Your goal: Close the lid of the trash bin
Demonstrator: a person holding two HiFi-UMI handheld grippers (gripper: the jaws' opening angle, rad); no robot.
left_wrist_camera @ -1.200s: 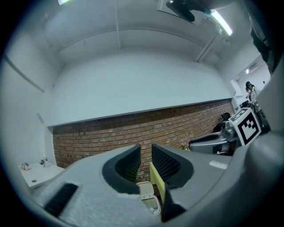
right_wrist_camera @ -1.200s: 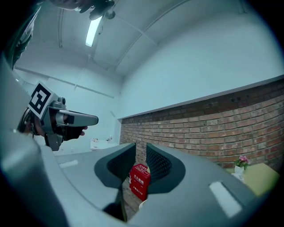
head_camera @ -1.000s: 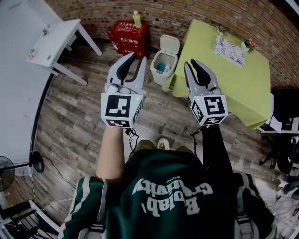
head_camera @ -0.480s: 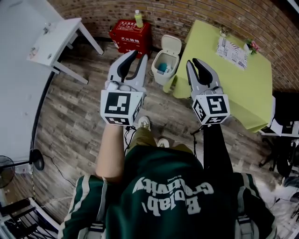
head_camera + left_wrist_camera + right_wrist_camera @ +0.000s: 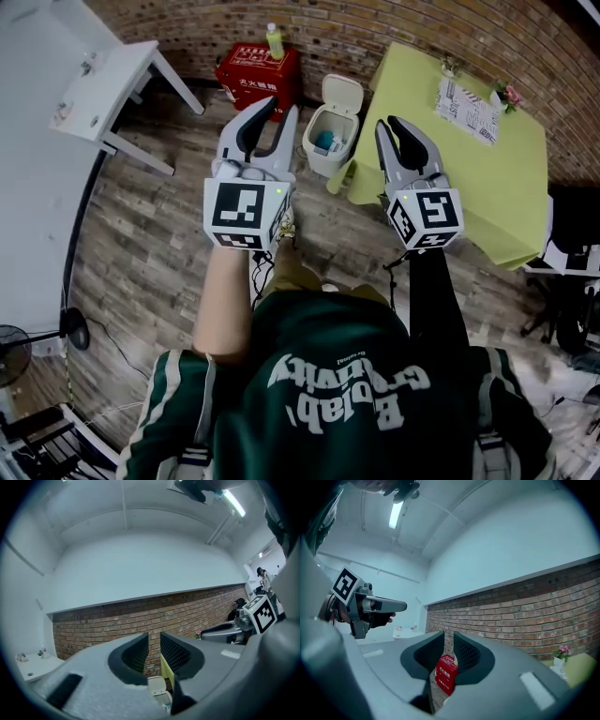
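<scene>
The white trash bin (image 5: 326,141) stands on the wooden floor by the corner of the green table, its lid (image 5: 341,91) tipped up and back, with something blue inside. My left gripper (image 5: 278,112) is held level, short of the bin and to its left, open by a narrow gap with nothing in it. In the left gripper view the bin (image 5: 158,692) shows low between the jaws. My right gripper (image 5: 394,128) hovers to the bin's right over the table's edge. Its jaws have just been closing a little, and they stand open with nothing between them.
A green table (image 5: 469,178) with a printed sheet and small flowers fills the right. A red box (image 5: 258,73) with a bottle (image 5: 275,39) on it sits by the brick wall. A white table (image 5: 103,89) stands at the left, and black chairs (image 5: 572,234) at the far right.
Both grippers have edged forward toward the bin as the person steps, with a shoe now under the left gripper. The bin's lid stays up.
</scene>
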